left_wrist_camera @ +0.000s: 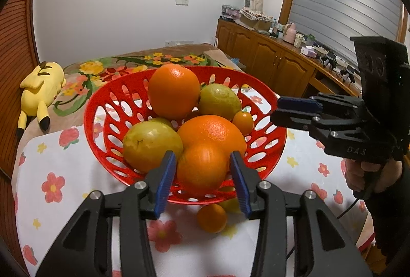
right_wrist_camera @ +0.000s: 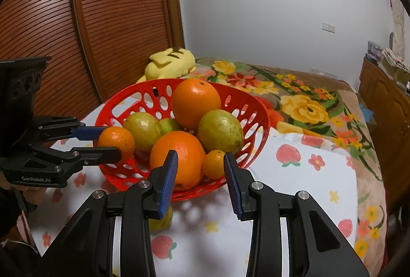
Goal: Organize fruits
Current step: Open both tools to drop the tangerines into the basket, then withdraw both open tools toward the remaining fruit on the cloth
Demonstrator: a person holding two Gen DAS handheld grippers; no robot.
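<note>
Left wrist view shows the left gripper (left_wrist_camera: 203, 176) with its blue pads on either side of a small orange (left_wrist_camera: 201, 165), and the right wrist view shows that same fruit pinched between them at the near rim of the red basket (right_wrist_camera: 258, 108), so I'd say it is clamped on the orange and holding it over the edge to set it among the rest. The right gripper (right_wrist_camera: 200, 178) hangs at the opposite rim with its jaws spread and nothing between them; the fruit seen through the gap lies behind, inside the basket. My guess is it waits there so as not to crowd the drop. The basket sits on a white cloth with strawberries and flowers (left_wrist_camera: 51, 164) and is already heaped: a large orange on top (left_wrist_camera: 173, 91), another big orange in front (left_wrist_camera: 211, 132), a greenish-yellow fruit at the left (left_wrist_camera: 151, 146), one toward the back right (left_wrist_camera: 219, 101), and a tiny orange one against the far wall (left_wrist_camera: 243, 119). Two pieces lie outside on the cloth just beside the near rim, a small orange fruit (left_wrist_camera: 211, 218) and a yellowish one (left_wrist_camera: 232, 205) partly hidden behind it. Those, I judge, are what's left to gather. With the pile this high, anything set on the slope could roll out.
</note>
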